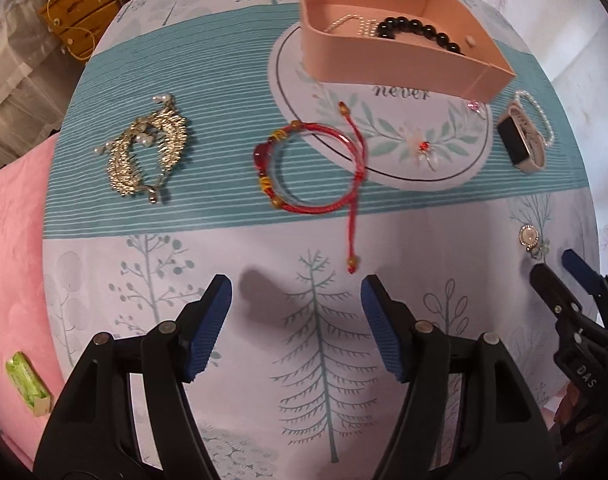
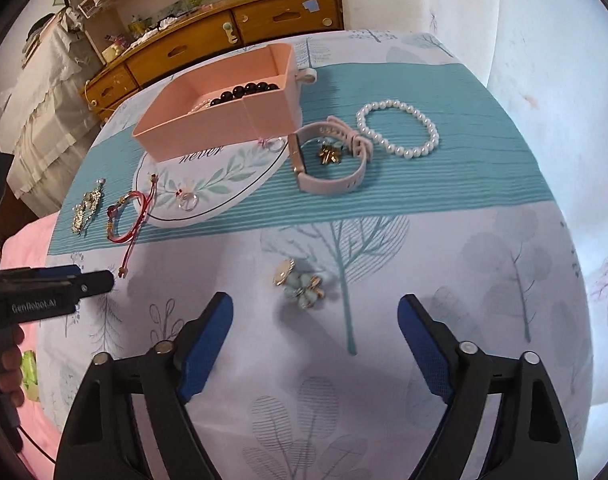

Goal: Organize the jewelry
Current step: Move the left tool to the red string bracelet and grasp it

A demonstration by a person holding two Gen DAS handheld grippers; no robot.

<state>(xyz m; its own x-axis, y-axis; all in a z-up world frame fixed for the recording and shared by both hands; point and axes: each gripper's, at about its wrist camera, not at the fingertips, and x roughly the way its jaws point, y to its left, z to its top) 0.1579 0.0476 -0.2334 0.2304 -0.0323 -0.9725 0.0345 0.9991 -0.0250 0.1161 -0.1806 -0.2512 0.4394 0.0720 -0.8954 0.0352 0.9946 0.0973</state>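
Note:
A pink box [image 1: 388, 62] [image 2: 207, 128] at the back of the table holds a black bead bracelet [image 1: 420, 30] and a pearl strand [image 1: 354, 24]. A red cord bracelet [image 1: 304, 168] [image 2: 125, 216] lies just ahead of my open, empty left gripper [image 1: 295, 292]. A gold leaf brooch [image 1: 145, 152] [image 2: 85, 210] lies left of it. A pale pink watch [image 2: 328, 160] [image 1: 522, 142], a pearl bracelet [image 2: 398, 128] and a small gold piece [image 2: 328, 154] lie right of the box. A blue flower brooch [image 2: 301, 284] sits just ahead of my open, empty right gripper [image 2: 316, 312].
Two small rings [image 2: 187, 200] [image 2: 273, 143] lie on the printed round motif. A wooden drawer chest [image 2: 231, 36] stands behind the table. A pink cloth [image 1: 15, 260] and a green packet [image 1: 27, 382] are off the table's left edge.

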